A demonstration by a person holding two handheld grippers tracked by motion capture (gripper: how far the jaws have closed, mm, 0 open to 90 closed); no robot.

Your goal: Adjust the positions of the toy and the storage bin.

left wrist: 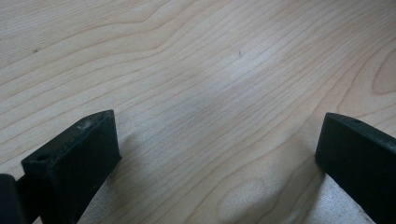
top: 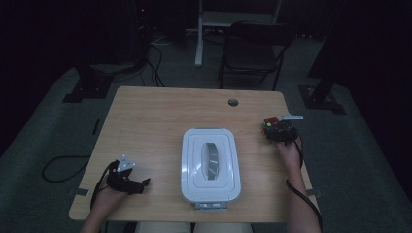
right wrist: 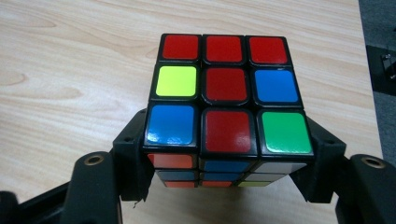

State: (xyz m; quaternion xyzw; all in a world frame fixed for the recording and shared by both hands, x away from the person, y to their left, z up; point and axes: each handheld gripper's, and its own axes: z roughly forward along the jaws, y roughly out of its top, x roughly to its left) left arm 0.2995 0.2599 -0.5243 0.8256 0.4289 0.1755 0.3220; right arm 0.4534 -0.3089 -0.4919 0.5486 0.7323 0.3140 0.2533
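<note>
A scrambled puzzle cube [right wrist: 227,93] with a mostly red top face sits between the two black jaws of my right gripper [right wrist: 229,158], whose pads press on its left and right sides. From above, the same cube [top: 269,127] lies near the table's right edge with the right gripper [top: 278,132] around it. My left gripper [top: 141,184] rests near the table's front left corner. Its jaws stand wide apart over bare wood [left wrist: 210,93], and nothing lies between them.
A white lidded box [top: 210,165] with a handle recess in its lid stands at the middle front of the wooden table [top: 160,111]. A small round hole [top: 233,102] is near the far edge. A chair [top: 255,48] stands beyond the table.
</note>
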